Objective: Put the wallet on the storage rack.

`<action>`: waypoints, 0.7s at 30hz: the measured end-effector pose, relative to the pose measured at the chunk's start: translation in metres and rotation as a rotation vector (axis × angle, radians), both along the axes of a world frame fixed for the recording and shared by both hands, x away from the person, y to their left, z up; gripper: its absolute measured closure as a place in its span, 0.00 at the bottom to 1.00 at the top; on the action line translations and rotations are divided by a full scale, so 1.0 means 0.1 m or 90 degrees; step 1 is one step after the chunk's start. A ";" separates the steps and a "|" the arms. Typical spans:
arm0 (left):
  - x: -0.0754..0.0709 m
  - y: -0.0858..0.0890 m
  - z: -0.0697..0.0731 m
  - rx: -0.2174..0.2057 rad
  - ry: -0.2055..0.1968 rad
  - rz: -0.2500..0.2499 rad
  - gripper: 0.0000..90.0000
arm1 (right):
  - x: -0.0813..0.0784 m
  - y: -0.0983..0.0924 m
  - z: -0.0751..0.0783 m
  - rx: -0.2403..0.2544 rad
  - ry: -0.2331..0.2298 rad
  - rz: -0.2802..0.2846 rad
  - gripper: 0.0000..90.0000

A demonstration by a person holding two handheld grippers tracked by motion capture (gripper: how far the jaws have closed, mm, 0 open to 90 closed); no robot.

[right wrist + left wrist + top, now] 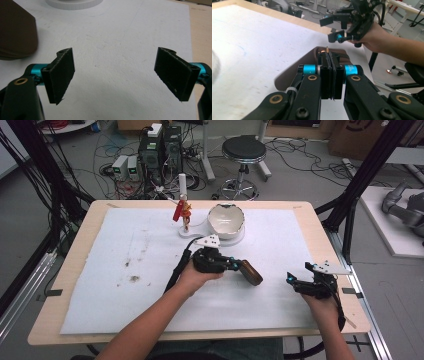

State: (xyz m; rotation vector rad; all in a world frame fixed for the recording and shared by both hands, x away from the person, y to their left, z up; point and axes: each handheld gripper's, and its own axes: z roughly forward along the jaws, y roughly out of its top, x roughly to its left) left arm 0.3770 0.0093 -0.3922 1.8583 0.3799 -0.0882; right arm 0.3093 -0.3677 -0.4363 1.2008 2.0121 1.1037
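A brown case (pixel 251 273) hangs just above the white mat (pixel 125 285), right of centre. My left gripper (pixel 236 265) points right and is shut on the case's near end. In the left gripper view the two jaws (pixel 331 60) press together on a thin edge of the brown case (pixel 294 72), with a small brass tip showing above them. My right gripper (pixel 295 280) rests near the mat's right edge, open, with nothing between its pads (pixel 117 75). The left gripper view also catches that right gripper (pixel 334 28), and the right gripper view catches the case (pixel 15 32).
A white bowl (pixel 226 220) sits on a round white base (pixel 235 240) at the back middle. A small red and orange figure (pixel 183 212) stands on a stand beside it. The wooden table edge (pixel 320 220) frames the mat. A stool (pixel 243 151) and cables lie beyond.
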 end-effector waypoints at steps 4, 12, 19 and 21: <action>0.07 0.05 0.12 -0.005 -0.004 0.009 0.99 | 0.00 0.00 0.00 0.000 0.000 0.000 0.19; 0.20 0.15 0.25 -0.024 -0.004 0.030 0.99 | 0.00 0.00 0.00 0.001 0.002 -0.001 0.19; 0.28 0.19 0.32 -0.054 0.006 0.040 0.99 | 0.00 -0.01 -0.01 0.001 0.001 -0.001 0.19; 0.30 0.20 0.34 -0.066 0.011 0.040 0.99 | 0.00 -0.01 -0.01 0.002 0.000 -0.002 0.19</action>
